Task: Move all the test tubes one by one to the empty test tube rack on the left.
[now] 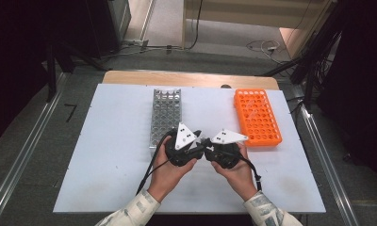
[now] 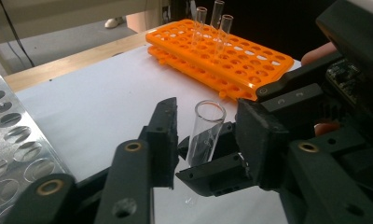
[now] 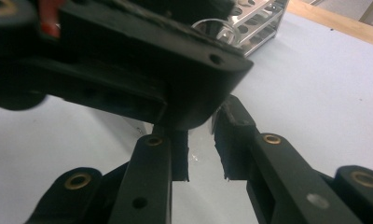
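Landmark: metal tube rack, sitting on the table. Plastic tube rack lying well to its right, three tubes standing in that rack's far end. Both grippers meeting just before the metal rack's near end, a test tube standing upright between them.

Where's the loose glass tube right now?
In the left gripper view the glass tube stands upright between the two grippers' jaws, above the white table, nearer than the orange rack.
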Available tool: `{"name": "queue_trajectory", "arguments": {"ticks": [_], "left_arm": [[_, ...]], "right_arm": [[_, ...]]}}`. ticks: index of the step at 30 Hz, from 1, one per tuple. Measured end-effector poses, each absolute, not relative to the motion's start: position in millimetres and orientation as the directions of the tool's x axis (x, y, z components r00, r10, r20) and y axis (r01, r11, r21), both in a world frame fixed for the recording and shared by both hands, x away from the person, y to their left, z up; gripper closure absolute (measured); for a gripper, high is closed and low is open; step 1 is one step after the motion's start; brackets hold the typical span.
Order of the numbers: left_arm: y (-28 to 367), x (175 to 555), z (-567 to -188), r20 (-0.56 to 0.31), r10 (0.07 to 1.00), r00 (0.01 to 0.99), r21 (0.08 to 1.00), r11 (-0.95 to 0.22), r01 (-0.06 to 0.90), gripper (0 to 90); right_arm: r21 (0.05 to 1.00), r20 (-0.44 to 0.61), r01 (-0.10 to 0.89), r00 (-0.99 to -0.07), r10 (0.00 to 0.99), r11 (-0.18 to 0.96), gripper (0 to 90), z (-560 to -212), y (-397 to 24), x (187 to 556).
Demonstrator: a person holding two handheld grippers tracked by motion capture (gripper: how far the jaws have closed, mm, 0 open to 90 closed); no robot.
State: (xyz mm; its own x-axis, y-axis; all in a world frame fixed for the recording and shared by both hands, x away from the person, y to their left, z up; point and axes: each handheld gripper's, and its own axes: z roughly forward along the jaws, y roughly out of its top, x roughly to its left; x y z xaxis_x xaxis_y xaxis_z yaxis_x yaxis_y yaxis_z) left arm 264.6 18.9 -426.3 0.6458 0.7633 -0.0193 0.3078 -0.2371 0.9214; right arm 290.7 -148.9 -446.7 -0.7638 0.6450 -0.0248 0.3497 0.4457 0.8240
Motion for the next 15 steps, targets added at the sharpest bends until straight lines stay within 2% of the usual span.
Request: {"name": "queue_trajectory", "arguments": {"ticks": [4,15], "left_arm": [[18.6,265.5,-426.8,-0.014,0.765,0.644,0.920,-0.242,0.307,68.2],[18.0,265.8,-427.2,-0.003,0.764,0.646,0.923,-0.246,0.296,75.2]], "right_arm": [[0.824,-0.026,0.349,-0.764,0.645,0.446,73.2,-446.8,-149.6,291.0],[0.824,-0.025,0.351,-0.762,0.647,0.445,73.3,-446.5,-150.1,290.5]]}}
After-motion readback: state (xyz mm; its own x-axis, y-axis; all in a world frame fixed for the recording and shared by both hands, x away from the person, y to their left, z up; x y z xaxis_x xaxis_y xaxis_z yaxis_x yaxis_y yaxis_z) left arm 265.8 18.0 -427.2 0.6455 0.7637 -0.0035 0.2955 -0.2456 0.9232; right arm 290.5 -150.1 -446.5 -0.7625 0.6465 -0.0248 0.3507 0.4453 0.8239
